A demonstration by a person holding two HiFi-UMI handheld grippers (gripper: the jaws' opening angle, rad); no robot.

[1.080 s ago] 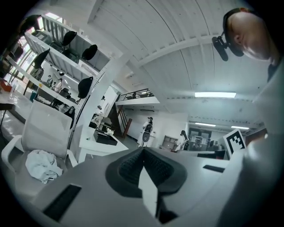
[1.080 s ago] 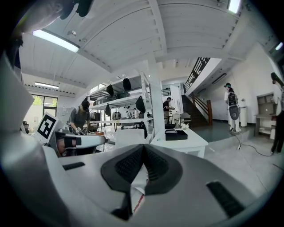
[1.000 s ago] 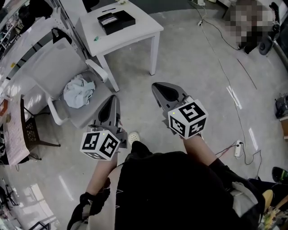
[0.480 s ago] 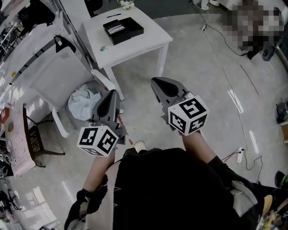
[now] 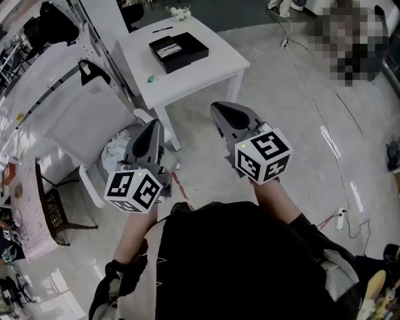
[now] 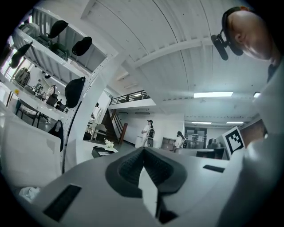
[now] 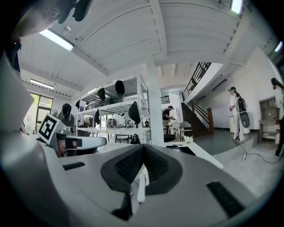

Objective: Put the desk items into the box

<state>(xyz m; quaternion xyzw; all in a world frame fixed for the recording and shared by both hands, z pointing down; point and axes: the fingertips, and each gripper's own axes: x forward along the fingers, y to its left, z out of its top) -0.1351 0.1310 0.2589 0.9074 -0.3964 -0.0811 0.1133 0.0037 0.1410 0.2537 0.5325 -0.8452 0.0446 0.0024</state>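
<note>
A black box [image 5: 178, 52] lies on a small white table [image 5: 209, 70] at the top of the head view. Beside it on the tabletop are a dark pen [image 5: 164, 29], a small green item [image 5: 150, 79] and a pale little object [image 5: 178, 11] at the far edge. My left gripper [image 5: 153, 127] and right gripper [image 5: 220, 112] are held over the floor, short of the table, both shut and with nothing in them. In the left gripper view the left gripper [image 6: 143, 153] points level across the room. The right gripper [image 7: 143, 150] does the same, with the table [image 7: 197, 154] beyond it.
A white chair [image 5: 78, 128] with a crumpled pale cloth [image 5: 117, 145] stands left of the table, close to my left gripper. Shelving runs along the left edge. Cables [image 5: 309, 78] and a power strip [image 5: 341, 219] lie on the floor at right. People stand far off.
The table, box and chair have drawn nearer and slid lower in the head view as the person walks toward them. Both grippers stay shut and held in front.
</note>
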